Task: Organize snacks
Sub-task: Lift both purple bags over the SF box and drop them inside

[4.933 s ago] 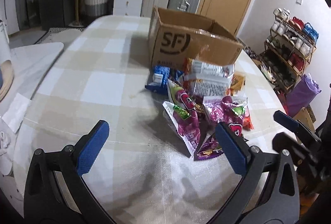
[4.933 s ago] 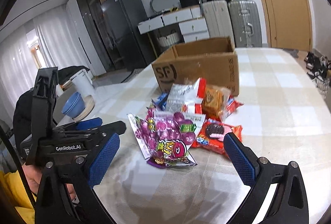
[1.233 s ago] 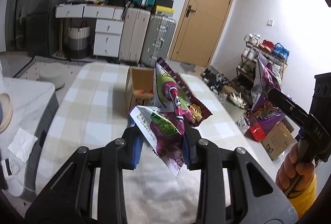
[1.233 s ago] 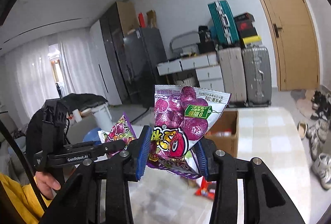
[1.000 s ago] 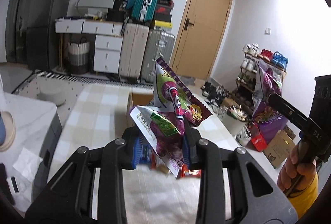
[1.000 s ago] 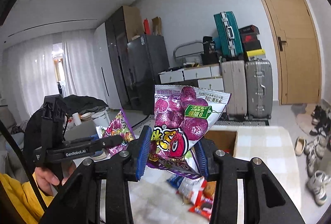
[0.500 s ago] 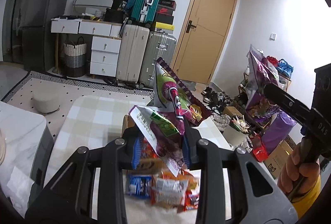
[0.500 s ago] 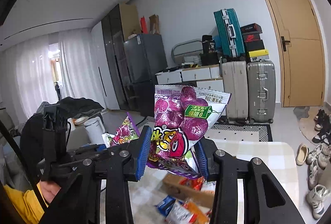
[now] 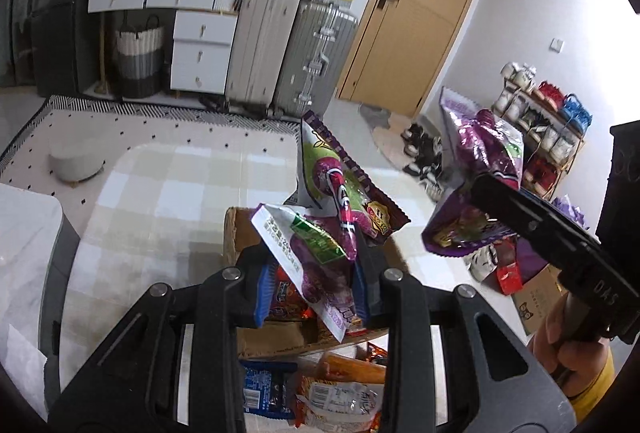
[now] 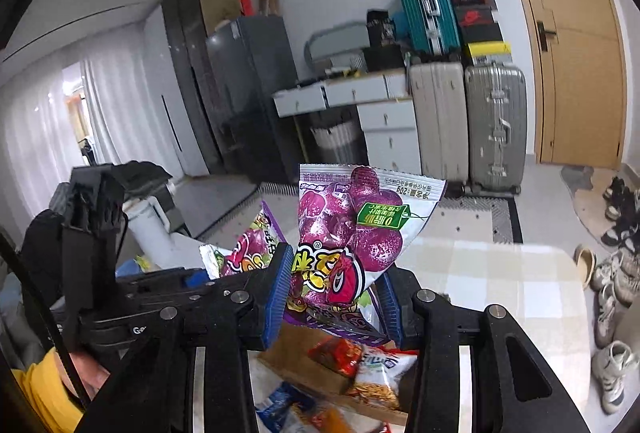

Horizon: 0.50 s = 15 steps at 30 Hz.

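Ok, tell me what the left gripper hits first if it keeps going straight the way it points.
Probably the open cardboard box: the left gripper, shut on purple snack bags, points down into it. Depth is hard to judge.

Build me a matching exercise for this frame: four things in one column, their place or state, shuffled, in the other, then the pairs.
Things:
1. purple snack bags
2. cardboard box
3. blue snack packet
4. teal suitcase

Places or states:
A. lying on the table in front of the box
B. clamped in the left gripper
C. leaning on top of the upright suitcases
D. open, standing on the checked tablecloth

Pairs: 1-B, 2-D, 3-A, 4-C
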Each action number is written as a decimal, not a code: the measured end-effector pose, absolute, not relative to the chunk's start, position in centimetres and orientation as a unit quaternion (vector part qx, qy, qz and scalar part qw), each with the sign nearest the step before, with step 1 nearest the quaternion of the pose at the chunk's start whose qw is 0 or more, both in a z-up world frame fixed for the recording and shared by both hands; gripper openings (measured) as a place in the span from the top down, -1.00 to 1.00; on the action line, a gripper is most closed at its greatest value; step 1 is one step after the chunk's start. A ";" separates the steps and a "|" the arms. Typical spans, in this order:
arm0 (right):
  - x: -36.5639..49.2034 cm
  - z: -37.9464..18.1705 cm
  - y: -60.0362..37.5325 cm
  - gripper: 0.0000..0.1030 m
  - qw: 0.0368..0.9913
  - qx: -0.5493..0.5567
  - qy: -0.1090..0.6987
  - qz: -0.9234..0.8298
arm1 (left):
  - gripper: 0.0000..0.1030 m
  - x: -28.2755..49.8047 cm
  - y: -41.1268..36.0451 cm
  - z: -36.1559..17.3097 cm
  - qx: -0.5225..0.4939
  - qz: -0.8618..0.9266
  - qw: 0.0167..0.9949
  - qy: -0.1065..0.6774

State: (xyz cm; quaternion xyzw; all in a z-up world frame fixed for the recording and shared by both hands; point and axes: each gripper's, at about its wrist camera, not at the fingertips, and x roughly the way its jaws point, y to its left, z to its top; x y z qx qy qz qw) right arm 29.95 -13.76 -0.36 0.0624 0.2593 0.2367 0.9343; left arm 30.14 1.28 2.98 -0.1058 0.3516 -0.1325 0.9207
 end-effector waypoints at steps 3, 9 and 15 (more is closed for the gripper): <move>31.9 -2.4 -13.7 0.21 0.930 0.059 0.282 0.229 | 0.45 32.9 0.5 0.7 -0.097 -0.128 0.910 0.382; 35.4 -6.6 -14.2 0.21 0.916 0.065 0.331 0.217 | 0.45 37.6 -0.4 -3.0 -0.095 -0.120 0.892 0.425; 37.7 -9.8 -14.3 0.21 0.901 0.072 0.371 0.212 | 0.45 40.7 -0.5 -6.2 -0.092 -0.117 0.876 0.458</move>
